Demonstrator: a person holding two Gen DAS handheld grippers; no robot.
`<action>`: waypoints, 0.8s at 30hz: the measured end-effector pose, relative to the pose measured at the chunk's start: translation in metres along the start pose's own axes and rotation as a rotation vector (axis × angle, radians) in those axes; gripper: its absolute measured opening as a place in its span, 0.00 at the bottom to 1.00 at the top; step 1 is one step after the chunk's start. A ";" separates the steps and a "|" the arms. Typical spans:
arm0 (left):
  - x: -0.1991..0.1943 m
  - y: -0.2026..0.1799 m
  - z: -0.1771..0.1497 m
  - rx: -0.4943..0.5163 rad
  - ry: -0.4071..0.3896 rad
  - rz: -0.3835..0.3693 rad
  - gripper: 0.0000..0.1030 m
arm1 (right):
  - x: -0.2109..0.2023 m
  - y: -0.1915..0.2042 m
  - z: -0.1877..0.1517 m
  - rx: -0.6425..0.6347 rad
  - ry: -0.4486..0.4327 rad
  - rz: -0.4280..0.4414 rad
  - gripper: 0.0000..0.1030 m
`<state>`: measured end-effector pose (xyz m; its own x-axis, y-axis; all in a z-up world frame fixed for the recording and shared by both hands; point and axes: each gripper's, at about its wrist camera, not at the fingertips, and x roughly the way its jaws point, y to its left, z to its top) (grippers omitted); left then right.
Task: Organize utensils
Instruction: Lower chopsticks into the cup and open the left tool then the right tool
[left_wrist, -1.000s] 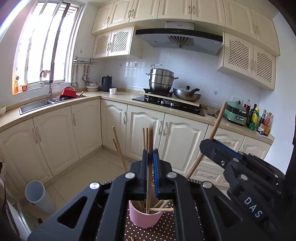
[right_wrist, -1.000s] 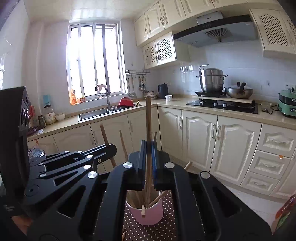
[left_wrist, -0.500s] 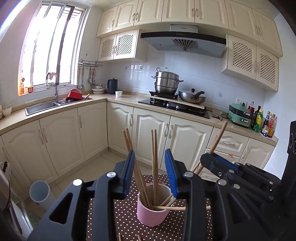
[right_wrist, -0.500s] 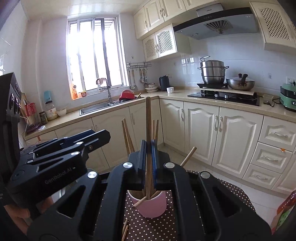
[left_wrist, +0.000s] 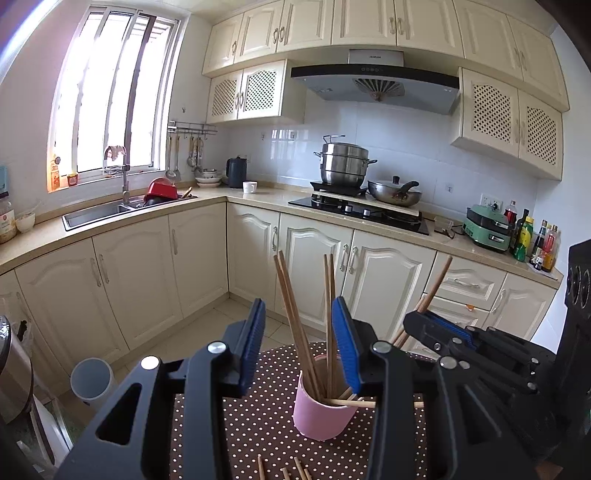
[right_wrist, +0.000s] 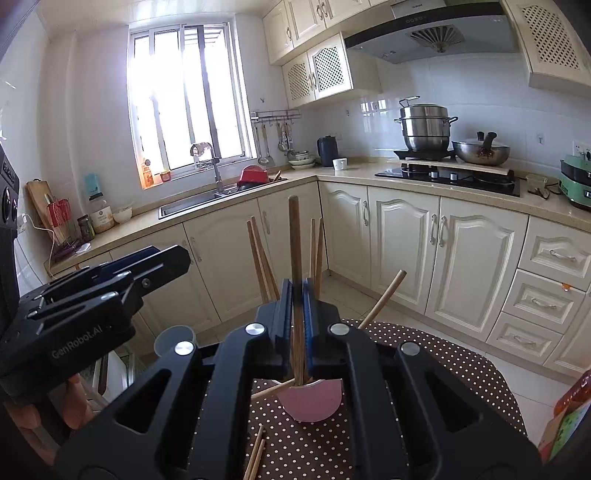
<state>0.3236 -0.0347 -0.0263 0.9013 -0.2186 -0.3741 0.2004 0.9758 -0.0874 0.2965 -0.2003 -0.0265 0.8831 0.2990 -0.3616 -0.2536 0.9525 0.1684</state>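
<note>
The left gripper (left_wrist: 298, 347) is released: its blue pads (left_wrist: 255, 339) stand wide apart with nothing between them, and it hangs above the near side of the cup (left_wrist: 320, 413).

The right gripper (right_wrist: 297, 321) is clenched on one chopstick (right_wrist: 294, 243). The chopstick stands nearly upright between the closed pads, its top well above the fingers and its lower end reaching down to the cup's mouth. Whether that end touches the cup's inside cannot be told, since the gripper body hides most of the cup.

The pink cup stands upright on the table (left_wrist: 229, 435), which carries a brown cloth with white dots. Several chopsticks (left_wrist: 295, 314) stand in the cup: one pair leans left, one pair stands almost straight, and one leans far right. One more chopstick (left_wrist: 351, 403) lies across the cup's rim, nearly level.

Loose chopsticks (right_wrist: 255, 454) lie flat on the cloth toward the near edge, just in front of the cup and apart from it.

Behind the table run cream cabinets (left_wrist: 140, 280), a sink (left_wrist: 99, 214) under the window and a hob (left_wrist: 358, 212) with pots.
</note>
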 end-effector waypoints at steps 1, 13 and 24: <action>-0.002 0.001 0.000 -0.003 -0.001 0.003 0.37 | -0.002 0.001 0.000 -0.001 -0.002 -0.003 0.07; -0.031 0.013 0.003 -0.023 -0.019 0.012 0.38 | -0.019 0.003 0.003 0.007 -0.015 -0.042 0.13; -0.069 0.019 0.004 -0.029 -0.049 0.025 0.38 | -0.051 0.013 0.005 -0.001 -0.059 -0.052 0.23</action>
<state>0.2671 -0.0011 0.0013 0.9235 -0.1935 -0.3313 0.1675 0.9802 -0.1054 0.2501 -0.2040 -0.0008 0.9167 0.2452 -0.3155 -0.2072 0.9668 0.1495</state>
